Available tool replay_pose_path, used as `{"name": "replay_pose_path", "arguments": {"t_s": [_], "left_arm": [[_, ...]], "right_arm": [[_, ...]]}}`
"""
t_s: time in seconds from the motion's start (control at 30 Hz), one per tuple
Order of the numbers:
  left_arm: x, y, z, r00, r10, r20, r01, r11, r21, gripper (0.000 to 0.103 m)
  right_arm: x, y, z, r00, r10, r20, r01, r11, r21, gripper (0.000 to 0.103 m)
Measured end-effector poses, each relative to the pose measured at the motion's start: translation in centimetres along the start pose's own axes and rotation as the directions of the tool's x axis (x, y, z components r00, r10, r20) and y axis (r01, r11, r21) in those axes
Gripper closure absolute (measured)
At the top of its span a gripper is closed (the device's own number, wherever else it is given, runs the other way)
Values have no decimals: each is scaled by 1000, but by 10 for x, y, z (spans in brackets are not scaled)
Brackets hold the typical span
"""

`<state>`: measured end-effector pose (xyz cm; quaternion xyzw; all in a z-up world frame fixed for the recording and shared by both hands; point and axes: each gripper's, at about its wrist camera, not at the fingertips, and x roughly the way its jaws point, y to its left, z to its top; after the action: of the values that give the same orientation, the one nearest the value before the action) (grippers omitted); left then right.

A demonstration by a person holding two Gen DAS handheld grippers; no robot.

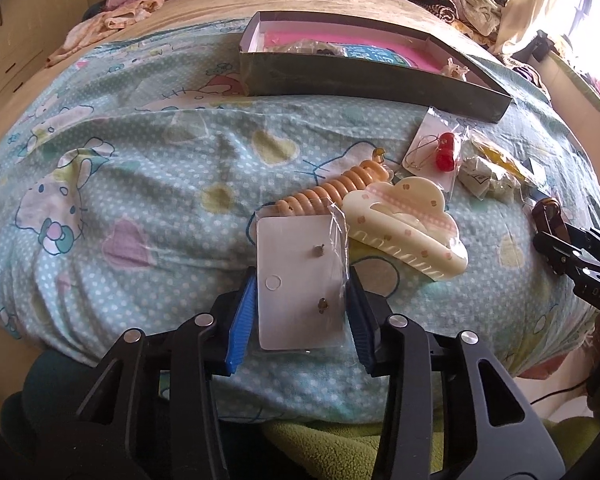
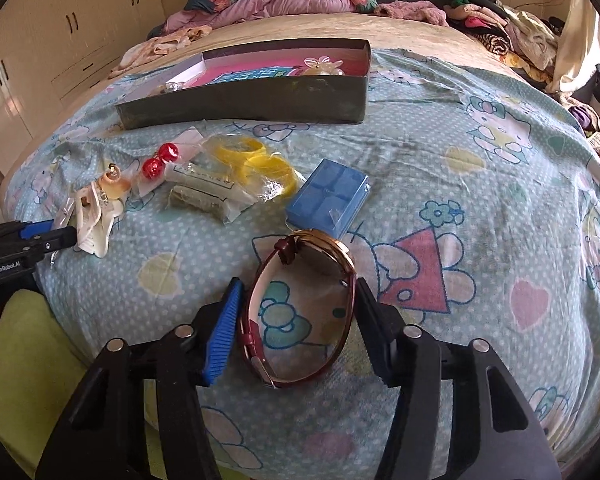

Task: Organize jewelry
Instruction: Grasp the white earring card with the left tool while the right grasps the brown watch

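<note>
On a pale blue cartoon-print bedsheet, the left gripper brackets a white rectangular earring card in a clear plastic sleeve; the card's long axis runs along the fingers, pointing away from the camera, and its side edges sit against the blue-padded fingers, though whether the jaws actually clamp it cannot be told. Two small dark studs show on the card. Just beyond its far end lie a tan ribbed hair claw and, to the right, a cream cloud-shaped hair claw, the two touching. In the right wrist view, the right gripper straddles a dark red strap wristwatch with a gold case, which stands on edge as a closed loop, its long axis along the fingers and the case at the far end; the right finger touches the strap, the left finger stands just beside it, so the grip cannot be judged. Beyond the watch rests a blue plastic compartment box, and farther off an open dark shallow box with a pink lining.
</note>
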<state>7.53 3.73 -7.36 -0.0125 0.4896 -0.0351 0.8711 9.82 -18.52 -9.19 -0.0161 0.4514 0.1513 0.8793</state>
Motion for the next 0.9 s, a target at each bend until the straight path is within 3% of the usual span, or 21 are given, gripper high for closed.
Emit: {"name": "replay_pose_path", "arguments": {"t_s": [0.07,0.5,0.53,0.6,0.9], "left_arm": [[-3,1,0,1000,-8,9,8,1000,-2,70],[-36,17,9,996,-12,93,16,999,-44,70],[-37,18,9,995,-10,97,15,999,-47,70],[-40,20,10,995,-7,104,13,999,-52,70],[-39,18,12,995,-10,103,15,999,-48,70]], "right_arm": [[-1,0,0,1000,16,2,-16,1000,-7,58],[-38,13,9,991,104,90,-100,994,-55,63],[-39,14,11,990,107,95,-102,993,-57,65],[-42,15,15,988,116,105,-109,992,-70,87],[-38,10,16,987,115,113,-106,991,-80,87]]}}
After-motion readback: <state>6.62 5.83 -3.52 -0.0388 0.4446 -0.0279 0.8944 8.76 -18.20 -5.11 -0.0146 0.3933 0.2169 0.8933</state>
